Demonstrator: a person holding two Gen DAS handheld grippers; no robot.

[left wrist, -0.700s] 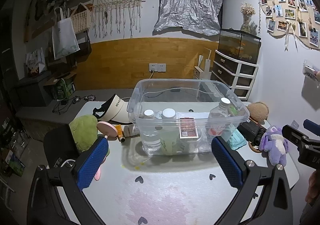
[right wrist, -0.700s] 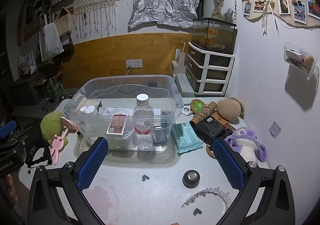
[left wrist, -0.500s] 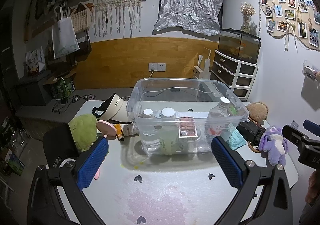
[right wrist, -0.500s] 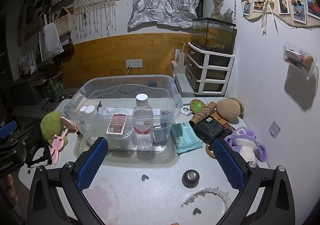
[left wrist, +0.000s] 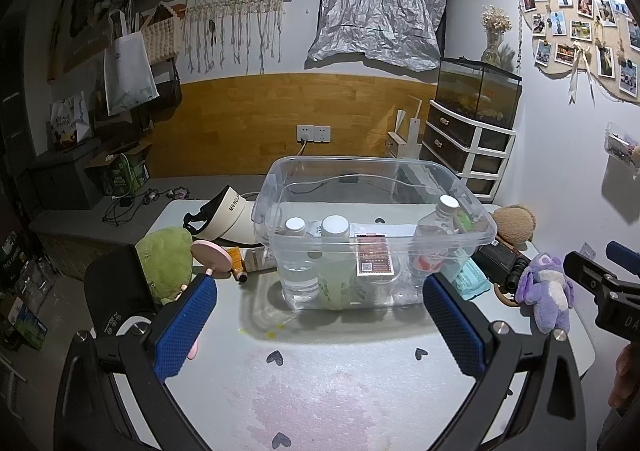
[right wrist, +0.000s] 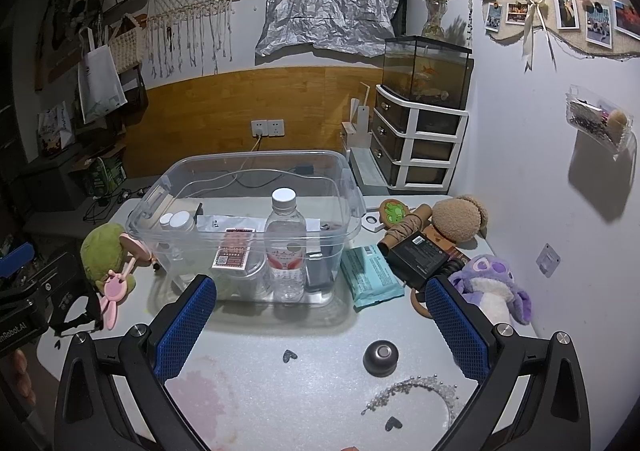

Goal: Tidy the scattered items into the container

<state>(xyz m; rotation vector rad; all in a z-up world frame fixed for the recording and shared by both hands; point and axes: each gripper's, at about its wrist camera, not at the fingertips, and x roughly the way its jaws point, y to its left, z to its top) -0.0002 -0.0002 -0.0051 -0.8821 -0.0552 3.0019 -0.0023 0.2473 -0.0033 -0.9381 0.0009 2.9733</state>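
A clear plastic bin (left wrist: 276,187) (right wrist: 340,171) stands mid-table and holds bottles, among them a water bottle (right wrist: 285,247) (left wrist: 434,239). Both grippers hover open and empty over the table's near side, well short of the bin: left gripper (left wrist: 320,325), right gripper (right wrist: 320,327). To the bin's left lie a green plush (left wrist: 166,261) (right wrist: 102,253), a pink mirror (left wrist: 211,255), a tube (left wrist: 239,263) and a visor (left wrist: 232,217). To its right lie a teal pack (right wrist: 370,277), a black box (right wrist: 418,257), a purple plush (right wrist: 490,289) (left wrist: 546,291) and a brown plush (right wrist: 458,217).
A round dark knob (right wrist: 381,357) and a beaded headband (right wrist: 412,391) lie on the table (right wrist: 280,391) near the right gripper. A pink comb (right wrist: 112,291) lies by the green plush. A drawer unit with a fish tank (right wrist: 420,139) stands behind.
The left wrist view has shifted slightly; the bin sits a little further left in it. Both grippers stay open and nothing was picked up.
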